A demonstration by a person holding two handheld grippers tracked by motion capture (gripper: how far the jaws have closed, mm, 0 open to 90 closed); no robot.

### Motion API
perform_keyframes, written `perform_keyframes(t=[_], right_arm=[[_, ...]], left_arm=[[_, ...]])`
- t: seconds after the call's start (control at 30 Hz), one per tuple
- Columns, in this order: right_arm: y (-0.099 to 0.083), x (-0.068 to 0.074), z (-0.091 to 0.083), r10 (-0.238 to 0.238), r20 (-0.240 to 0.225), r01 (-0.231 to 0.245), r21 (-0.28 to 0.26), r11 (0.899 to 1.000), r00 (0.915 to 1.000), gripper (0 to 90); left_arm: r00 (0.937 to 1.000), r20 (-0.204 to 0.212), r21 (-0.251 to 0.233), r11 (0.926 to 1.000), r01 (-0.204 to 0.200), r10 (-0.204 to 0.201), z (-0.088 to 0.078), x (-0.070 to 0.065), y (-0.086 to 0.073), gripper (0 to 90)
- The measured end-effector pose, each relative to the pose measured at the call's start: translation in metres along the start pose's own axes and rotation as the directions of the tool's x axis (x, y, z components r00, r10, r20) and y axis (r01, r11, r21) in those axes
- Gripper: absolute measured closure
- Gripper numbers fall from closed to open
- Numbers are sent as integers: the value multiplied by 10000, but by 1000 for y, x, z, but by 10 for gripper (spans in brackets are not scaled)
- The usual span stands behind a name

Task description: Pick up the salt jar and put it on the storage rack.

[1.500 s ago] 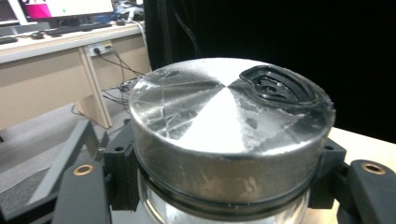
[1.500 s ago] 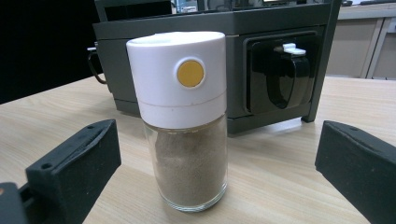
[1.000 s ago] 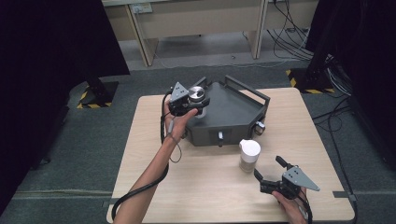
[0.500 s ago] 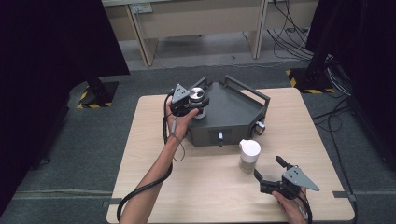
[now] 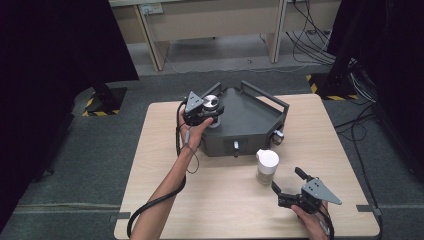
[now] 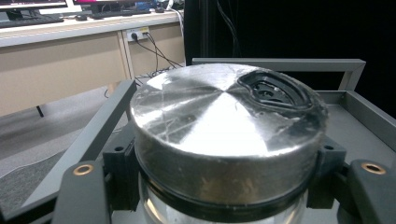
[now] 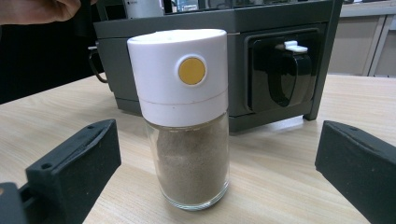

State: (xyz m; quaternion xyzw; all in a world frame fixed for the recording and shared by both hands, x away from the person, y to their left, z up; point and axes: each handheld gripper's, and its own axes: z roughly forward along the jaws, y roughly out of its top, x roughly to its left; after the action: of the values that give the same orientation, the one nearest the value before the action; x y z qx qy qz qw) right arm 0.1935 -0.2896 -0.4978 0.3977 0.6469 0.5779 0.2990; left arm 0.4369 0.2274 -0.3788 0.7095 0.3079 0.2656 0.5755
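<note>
My left gripper is shut on a glass jar with a shiny metal lid at the left corner of a dark grey tray-topped box. In the left gripper view the lid sits close up, with a black pad pressed against each side just under its rim. A glass spice jar with a white cap stands on the table in front of the box. My right gripper lies open just right of it and nearer to me. In the right gripper view the spice jar stands upright beyond the spread fingers, untouched.
The wooden table carries the box, which has a raised rail around its top and a black socket panel on its front. Desks and cables stand beyond the table's far edge. Bare tabletop lies to the left of my left forearm.
</note>
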Motion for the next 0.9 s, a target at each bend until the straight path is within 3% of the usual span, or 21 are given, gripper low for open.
perform_keyframes(t=[0.6, 0.67, 0.9], right_arm=[[0, 0, 0, -3, -7, 3, 6, 10000, 10000, 2], [0, 0, 0, -5, -8, 5, 8, 10000, 10000, 2], [0, 0, 0, -13, 0, 13, 2, 10000, 10000, 2]], left_arm=[[9999, -127, -121, 9999, -6, 4, 0, -1, -2, 285], [9998, -213, -224, 9997, -20, 15, -1, -2, -3, 219], [10000, 61, -388, 9992, 72, -70, -7, 3, -3, 48]])
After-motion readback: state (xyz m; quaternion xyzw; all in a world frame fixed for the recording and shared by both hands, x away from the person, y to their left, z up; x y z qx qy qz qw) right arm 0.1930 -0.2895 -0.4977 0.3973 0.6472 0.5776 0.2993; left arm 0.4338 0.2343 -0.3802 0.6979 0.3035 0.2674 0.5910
